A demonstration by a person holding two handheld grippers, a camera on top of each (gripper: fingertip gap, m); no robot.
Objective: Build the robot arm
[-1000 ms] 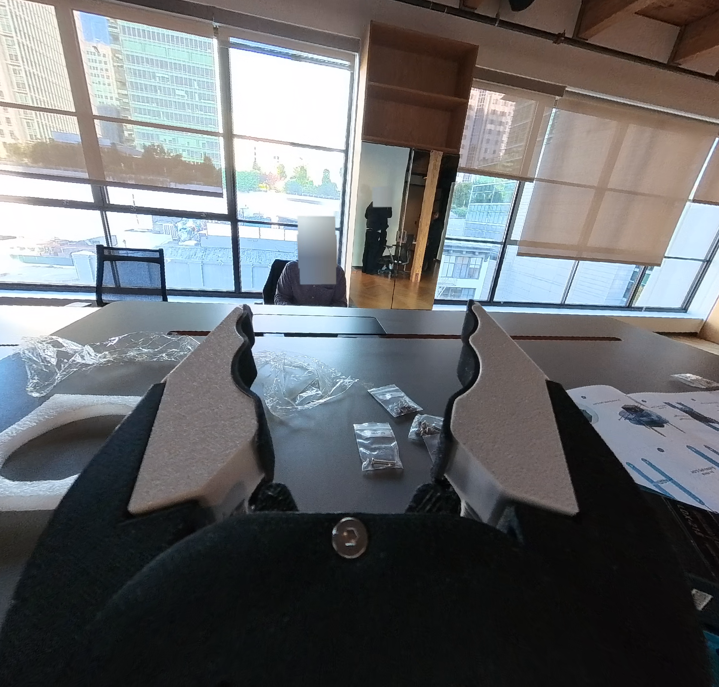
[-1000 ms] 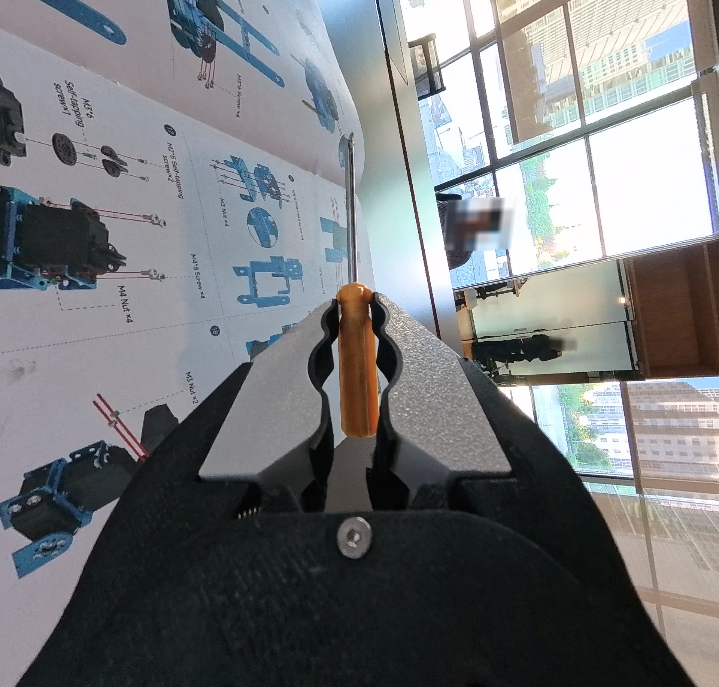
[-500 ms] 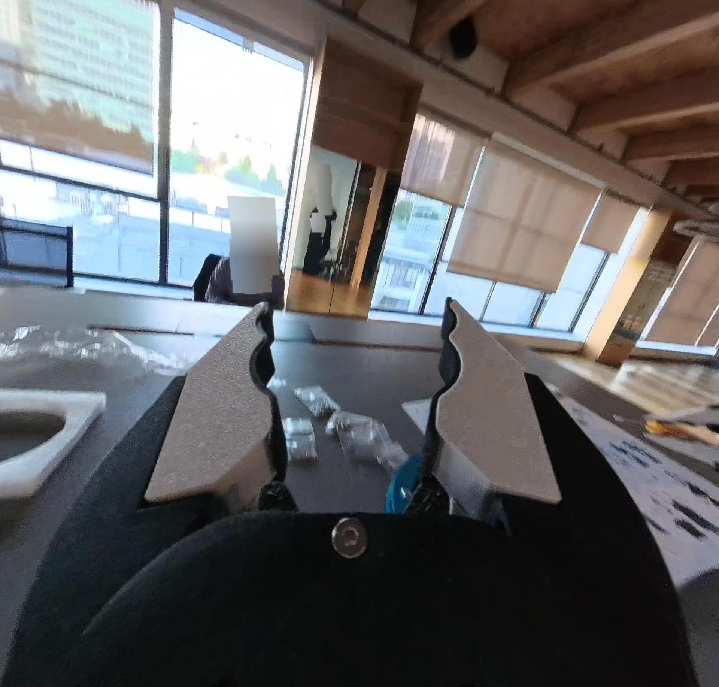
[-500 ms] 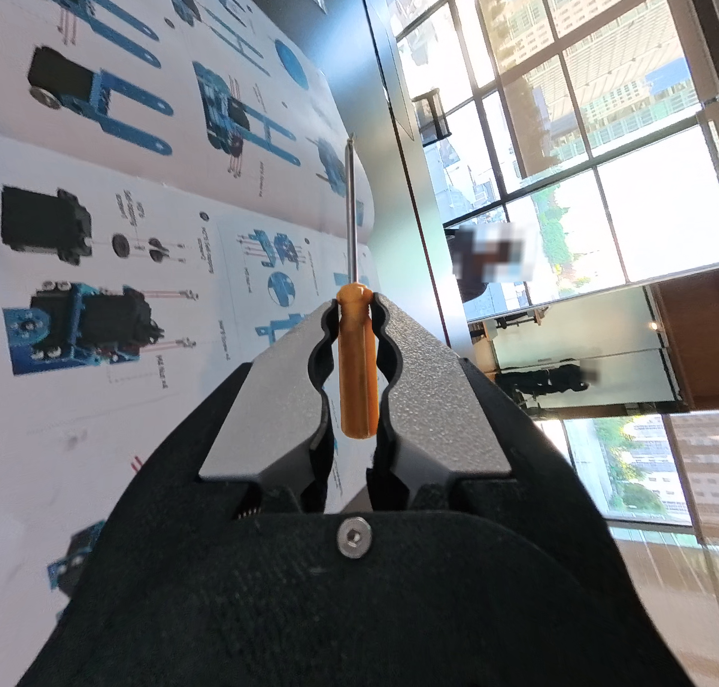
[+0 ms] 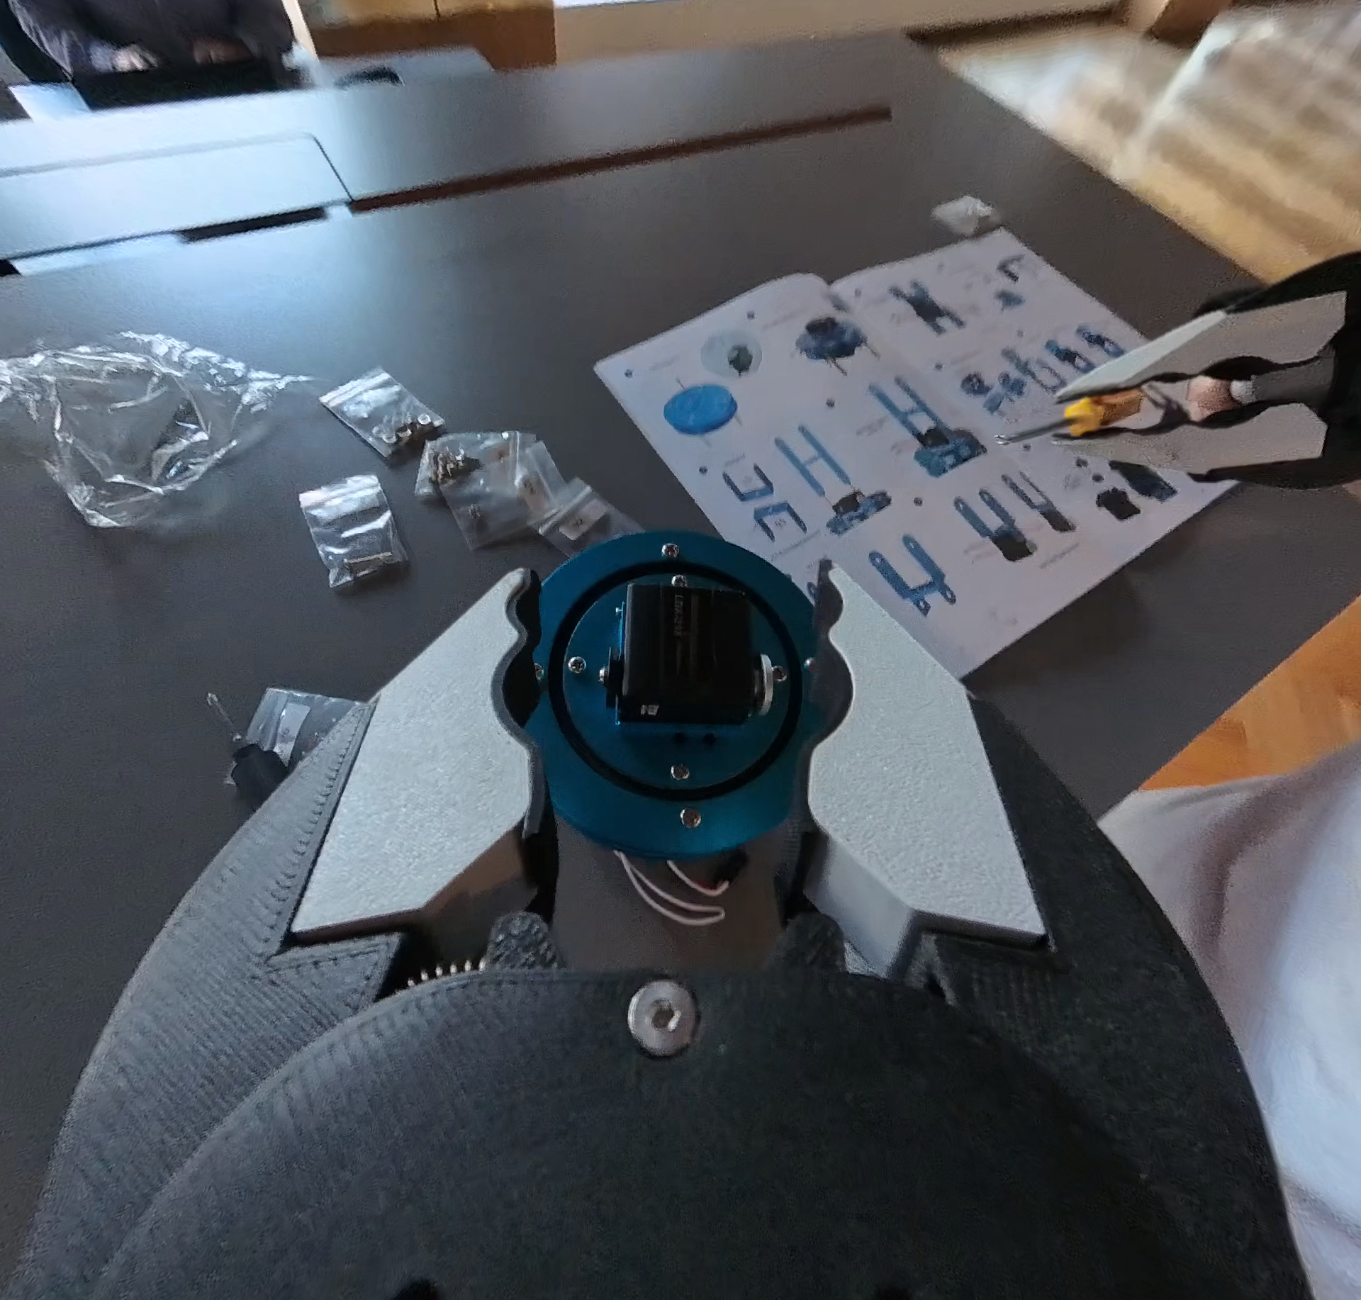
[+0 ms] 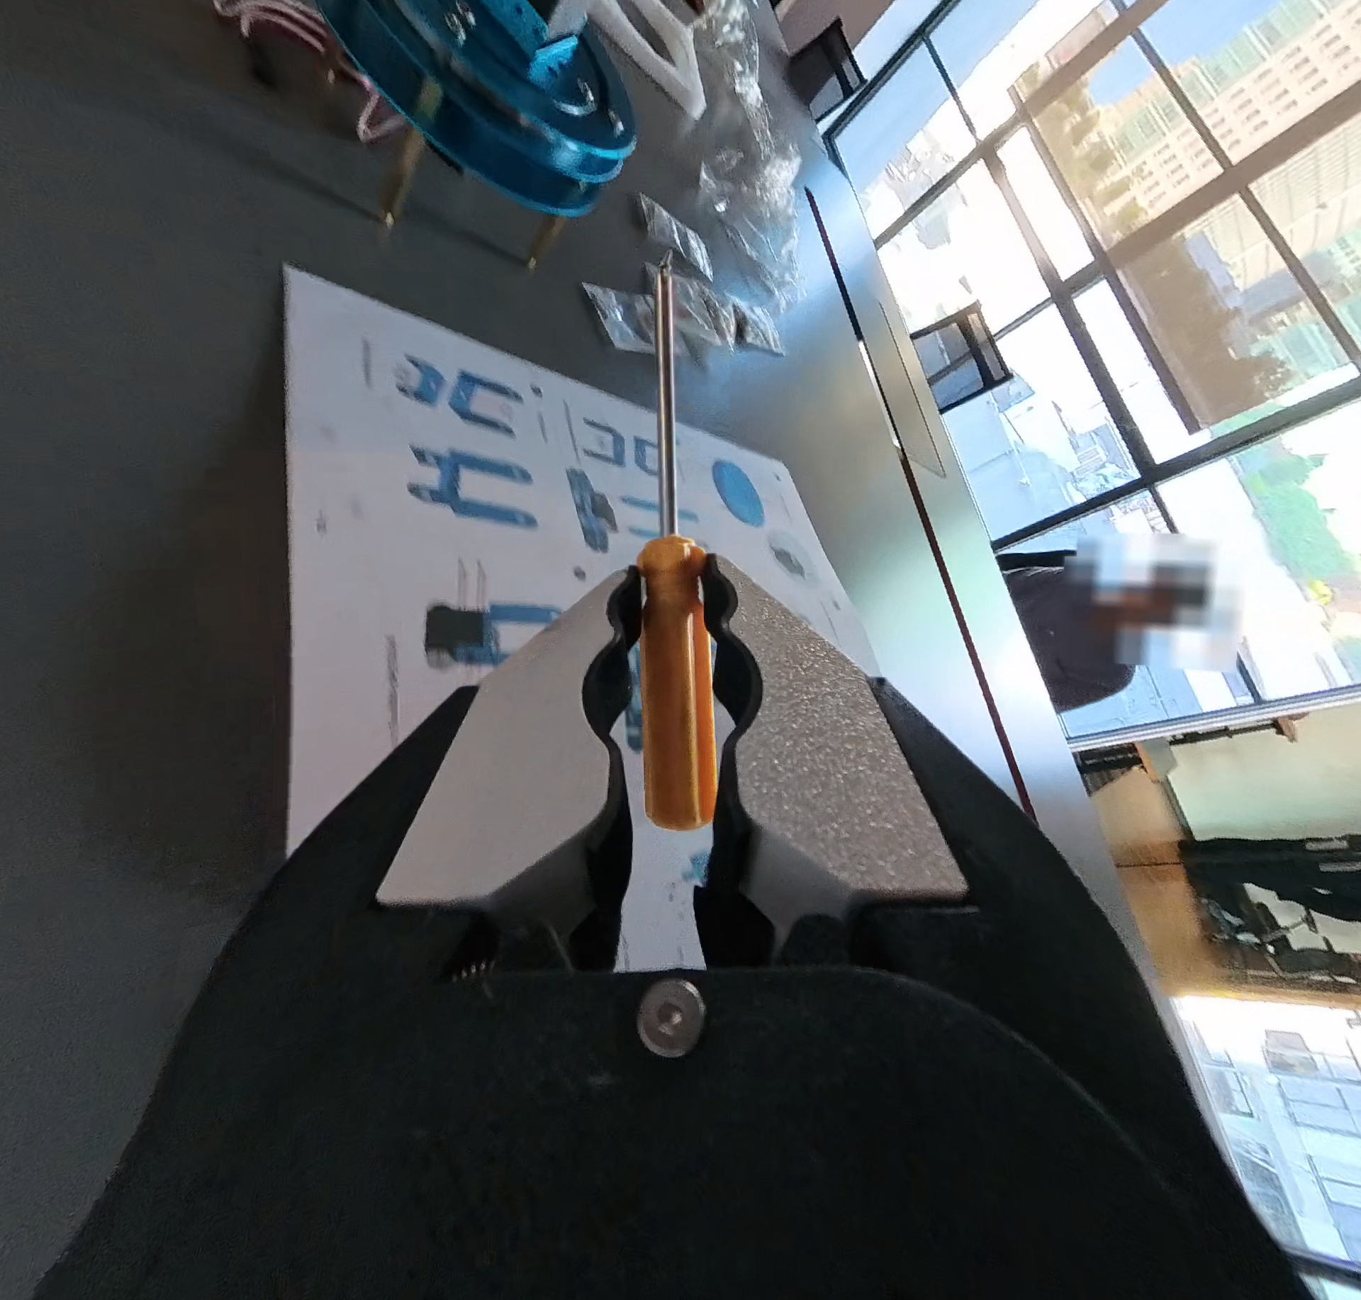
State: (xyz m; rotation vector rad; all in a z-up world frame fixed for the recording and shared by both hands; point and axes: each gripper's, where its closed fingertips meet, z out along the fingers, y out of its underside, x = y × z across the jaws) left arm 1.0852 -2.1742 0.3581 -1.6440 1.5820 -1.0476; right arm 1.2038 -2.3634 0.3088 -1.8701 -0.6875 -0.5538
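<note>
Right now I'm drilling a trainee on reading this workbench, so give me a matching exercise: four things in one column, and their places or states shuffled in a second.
Things
1. blue servo disc
2. orange-handled screwdriver
3. instruction sheet
4. clear plastic wrap

Places or states
a. lying flat on the dark table
b. crumpled at the left of the table
c. between the fingers of the left tool
d. clamped in the right tool, shaft pointing forward

Pairs: 1-c, 2-d, 3-a, 4-b
</note>
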